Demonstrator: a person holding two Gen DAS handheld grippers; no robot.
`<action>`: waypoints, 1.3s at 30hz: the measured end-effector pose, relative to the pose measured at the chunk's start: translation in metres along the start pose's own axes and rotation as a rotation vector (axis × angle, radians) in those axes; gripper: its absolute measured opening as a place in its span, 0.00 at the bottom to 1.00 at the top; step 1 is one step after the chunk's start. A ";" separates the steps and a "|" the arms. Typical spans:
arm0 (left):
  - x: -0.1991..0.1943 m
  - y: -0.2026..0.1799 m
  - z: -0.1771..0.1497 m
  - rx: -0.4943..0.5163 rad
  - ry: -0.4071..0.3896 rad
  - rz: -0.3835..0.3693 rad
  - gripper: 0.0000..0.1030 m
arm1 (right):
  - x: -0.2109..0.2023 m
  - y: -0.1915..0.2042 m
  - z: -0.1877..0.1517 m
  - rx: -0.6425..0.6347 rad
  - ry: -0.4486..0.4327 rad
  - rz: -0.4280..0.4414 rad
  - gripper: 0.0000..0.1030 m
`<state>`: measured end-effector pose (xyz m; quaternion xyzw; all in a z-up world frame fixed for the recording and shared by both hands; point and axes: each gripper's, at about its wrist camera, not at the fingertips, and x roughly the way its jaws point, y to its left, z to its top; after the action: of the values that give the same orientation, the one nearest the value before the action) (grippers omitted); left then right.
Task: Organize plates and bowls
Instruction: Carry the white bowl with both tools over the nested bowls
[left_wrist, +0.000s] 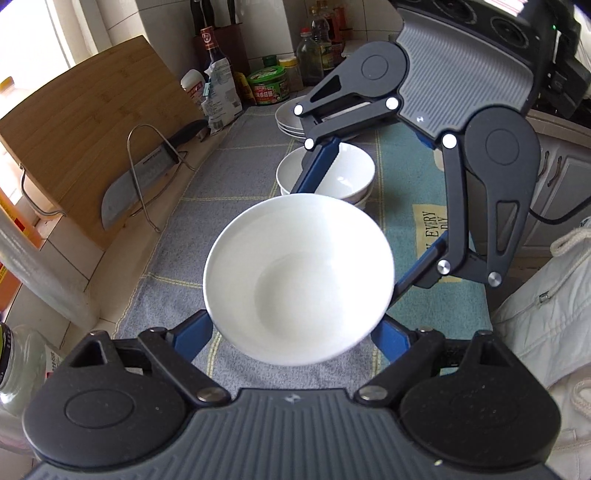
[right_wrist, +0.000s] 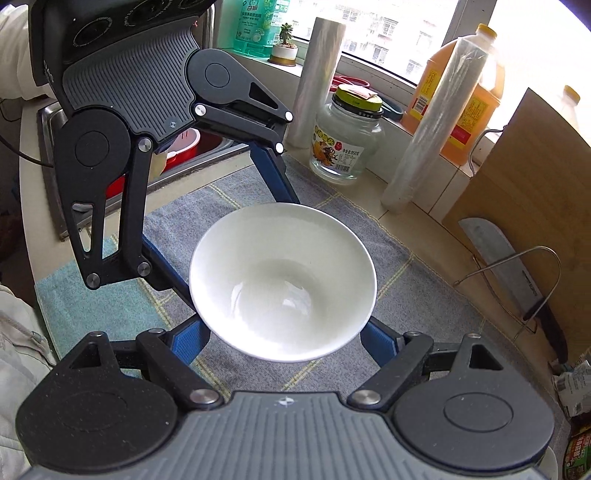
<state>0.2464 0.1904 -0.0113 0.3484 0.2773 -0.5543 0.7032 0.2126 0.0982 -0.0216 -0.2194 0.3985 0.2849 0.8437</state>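
A white bowl (left_wrist: 299, 277) hangs tilted above the grey checked cloth (left_wrist: 236, 177), held from two opposite sides. My left gripper (left_wrist: 291, 332) reaches under it from the near side, and its blue fingers (left_wrist: 192, 332) press against the bowl's lower wall. My right gripper (left_wrist: 365, 218) comes in from the far right, shut on the same bowl. In the right wrist view the bowl (right_wrist: 284, 280) sits between my right gripper (right_wrist: 284, 332) and the left gripper (right_wrist: 229, 229). Behind it stand stacked white bowls (left_wrist: 332, 177) and stacked plates (left_wrist: 288, 118).
A wooden cutting board (left_wrist: 85, 122) and a cleaver in a wire rack (left_wrist: 136, 184) lean along the wall. Bottles and jars (left_wrist: 266, 85) crowd the far corner. A glass jar (right_wrist: 347, 140), cling-film rolls (right_wrist: 432, 129), an oil jug (right_wrist: 461, 110) and the sink (right_wrist: 184, 147) border the cloth.
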 end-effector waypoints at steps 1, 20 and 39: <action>0.003 -0.003 0.005 0.006 -0.003 -0.004 0.89 | -0.004 -0.004 -0.005 0.010 0.001 0.001 0.89; 0.065 -0.006 0.091 0.160 -0.083 -0.047 0.89 | -0.055 -0.068 -0.070 0.102 0.022 -0.162 0.89; 0.101 -0.002 0.109 0.164 -0.016 -0.096 0.89 | -0.037 -0.100 -0.095 0.179 0.045 -0.102 0.89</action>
<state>0.2687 0.0439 -0.0240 0.3866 0.2417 -0.6110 0.6472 0.2069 -0.0437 -0.0333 -0.1697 0.4295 0.2000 0.8642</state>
